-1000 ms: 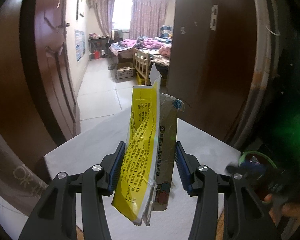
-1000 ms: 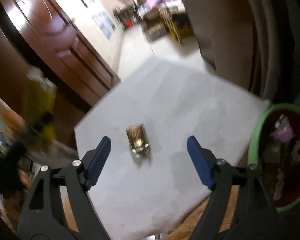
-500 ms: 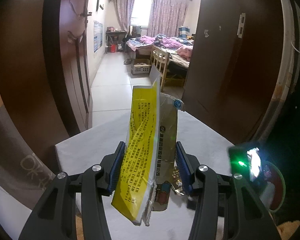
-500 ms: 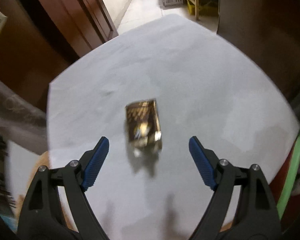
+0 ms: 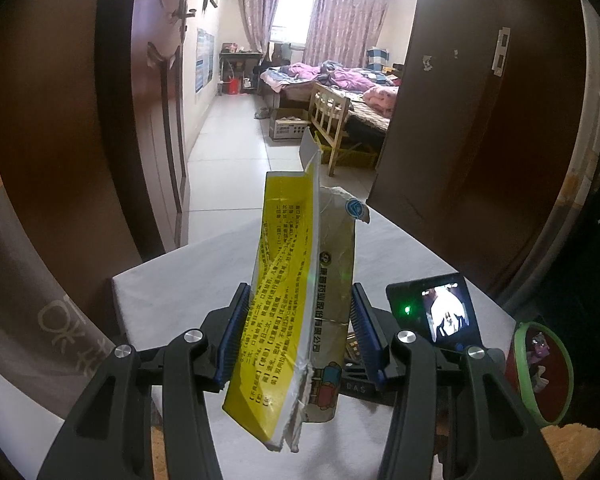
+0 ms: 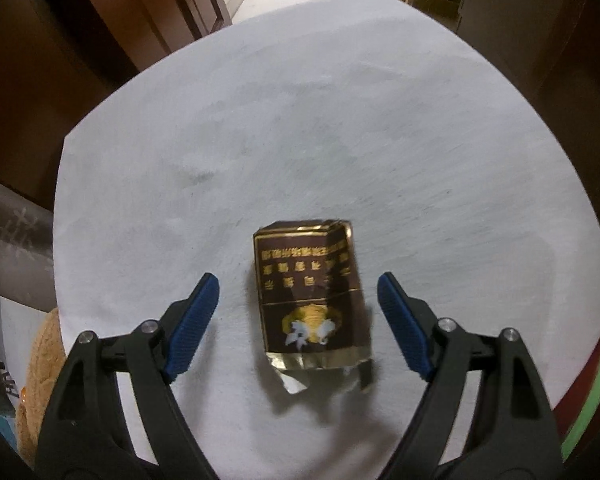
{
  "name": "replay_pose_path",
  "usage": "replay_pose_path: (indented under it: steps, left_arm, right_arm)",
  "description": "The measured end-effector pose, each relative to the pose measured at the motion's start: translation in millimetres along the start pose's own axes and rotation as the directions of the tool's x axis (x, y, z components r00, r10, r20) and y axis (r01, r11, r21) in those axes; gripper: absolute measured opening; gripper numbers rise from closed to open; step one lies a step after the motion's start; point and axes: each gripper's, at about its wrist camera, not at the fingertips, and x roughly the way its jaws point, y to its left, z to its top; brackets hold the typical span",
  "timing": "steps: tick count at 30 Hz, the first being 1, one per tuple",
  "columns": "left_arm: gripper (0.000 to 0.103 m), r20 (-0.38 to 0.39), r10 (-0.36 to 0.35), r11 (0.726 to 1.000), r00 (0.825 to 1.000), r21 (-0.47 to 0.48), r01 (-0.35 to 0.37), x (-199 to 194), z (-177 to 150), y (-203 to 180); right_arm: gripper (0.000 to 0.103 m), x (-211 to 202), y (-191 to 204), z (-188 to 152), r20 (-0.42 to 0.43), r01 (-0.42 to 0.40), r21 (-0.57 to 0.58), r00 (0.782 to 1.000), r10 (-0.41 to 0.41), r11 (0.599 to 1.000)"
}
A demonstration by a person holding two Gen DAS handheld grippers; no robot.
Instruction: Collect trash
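There are two tongs: the left tongs and the right tongs. One flattened yellow carton is in view. One brown-and-gold cigarette pack lies on the one white desk. One green-rimmed bin shows at the side. In the room beyond stand one cardboard box and one bed.

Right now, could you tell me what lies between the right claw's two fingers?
In the right wrist view, the open right claw straddles a crumpled brown cigarette pack lying on the white table. Bare table shows on both sides; neither finger touches it.
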Motion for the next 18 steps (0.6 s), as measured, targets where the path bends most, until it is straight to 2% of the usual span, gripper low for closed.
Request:
replay_pose_path:
  steps: [1,3,5,10,14,18]
  left_arm:
    - [0.047,0.001,0.003,1.000,1.000,-0.001,-0.003,0.2,0.1,0.5]
    - [0.047,0.001,0.007,1.000,1.000,-0.006,-0.007,0.7,0.9,2.3]
    - [0.047,0.000,0.011,1.000,1.000,-0.009,-0.011,1.3,1.1,2.8]
    - [0.047,-0.002,0.016,1.000,1.000,-0.004,-0.016,1.8,0.4,-1.6]
    - [0.047,-0.003,0.012,1.000,1.000,0.010,-0.012,1.2,-0.4,-6.0]
    - [0.047,-0.001,-0.008,1.000,1.000,0.019,0.008,-2.5,-0.5,-15.7]
  right_arm:
    - [0.053,2.1,-1.5,-1.7,-0.006,-0.007,0.011,1.000,0.007,1.000]
    - [0.048,-0.7,-8.2,-4.6,0.001,-0.029,0.057,1.000,0.029,0.998]
    - [0.048,-12.8,-15.6,-9.1,0.041,-0.099,0.109,0.995,0.095,0.989]
    - [0.048,-60.4,-25.1,-21.6,0.149,-0.185,0.122,0.975,0.166,0.975]
    - [0.048,-110.9,-40.8,-40.6,0.257,-0.256,0.153,0.943,0.211,0.955]
    - [0.047,-152.6,-60.6,-53.2,0.348,-0.291,0.171,0.912,0.219,0.941]
